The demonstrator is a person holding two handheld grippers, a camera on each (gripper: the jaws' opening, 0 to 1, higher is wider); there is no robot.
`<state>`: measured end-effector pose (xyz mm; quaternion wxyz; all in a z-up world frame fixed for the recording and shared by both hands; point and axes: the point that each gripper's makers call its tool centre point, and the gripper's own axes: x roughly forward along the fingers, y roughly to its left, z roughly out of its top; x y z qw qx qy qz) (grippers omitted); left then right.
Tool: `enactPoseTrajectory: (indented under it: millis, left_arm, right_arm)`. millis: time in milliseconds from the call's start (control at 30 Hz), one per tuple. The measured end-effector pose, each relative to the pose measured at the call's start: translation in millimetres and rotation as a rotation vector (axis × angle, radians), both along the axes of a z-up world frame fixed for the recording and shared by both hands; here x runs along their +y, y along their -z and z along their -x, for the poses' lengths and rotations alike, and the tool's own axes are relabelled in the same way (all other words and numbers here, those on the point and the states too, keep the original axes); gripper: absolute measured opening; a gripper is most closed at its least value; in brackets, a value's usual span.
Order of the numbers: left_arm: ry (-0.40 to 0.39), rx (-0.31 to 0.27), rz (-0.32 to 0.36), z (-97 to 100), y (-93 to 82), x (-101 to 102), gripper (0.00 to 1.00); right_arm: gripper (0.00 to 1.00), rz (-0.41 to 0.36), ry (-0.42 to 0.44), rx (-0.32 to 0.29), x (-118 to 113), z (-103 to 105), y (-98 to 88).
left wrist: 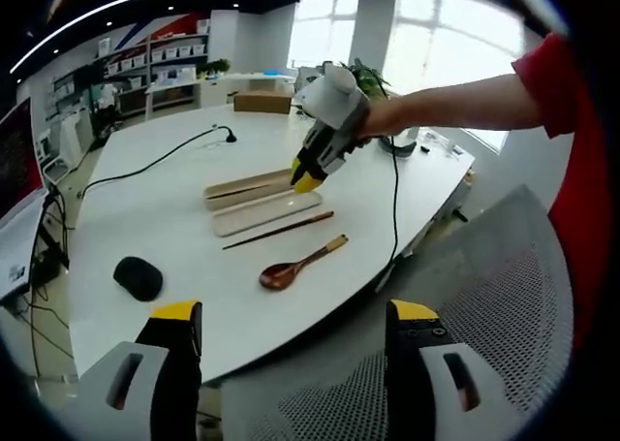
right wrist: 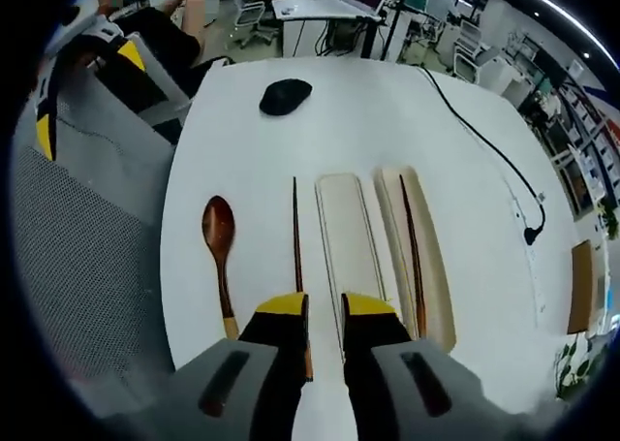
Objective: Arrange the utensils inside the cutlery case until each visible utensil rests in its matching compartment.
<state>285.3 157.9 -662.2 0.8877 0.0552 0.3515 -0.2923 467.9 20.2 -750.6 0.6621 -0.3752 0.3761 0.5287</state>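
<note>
Hovering over the table (right wrist: 465, 218), the right gripper (right wrist: 325, 305), jaws slightly parted and empty, nears the loose chopstick (right wrist: 296, 233) beside the spoon (right wrist: 219, 233); its mate already lies in the case (right wrist: 436, 296); the left gripper (left wrist: 295, 315) waits spread; next, pinch it

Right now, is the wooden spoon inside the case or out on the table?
Out. The wooden spoon lies on the bare table, apart from the case.

A beige cutlery case (right wrist: 424, 257) is seen open on the white tabletop, one dark chopstick (right wrist: 413, 252) lying inside. Its lid (right wrist: 347, 242) lies at 9 o'clock. Farther that way lie a second chopstick (right wrist: 296, 233) and a wooden spoon (right wrist: 220, 242).
</note>
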Motion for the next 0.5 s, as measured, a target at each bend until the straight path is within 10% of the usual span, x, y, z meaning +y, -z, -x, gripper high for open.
enactPoseTrajectory:
  millis: [500]
  left_arm:
    - [-0.016, -0.001, -0.001, -2.9, -1.3, 2, 0.79]
  right_arm:
    - [0.08, 0.011, 0.036, 0.064, -3, 12, 29.3]
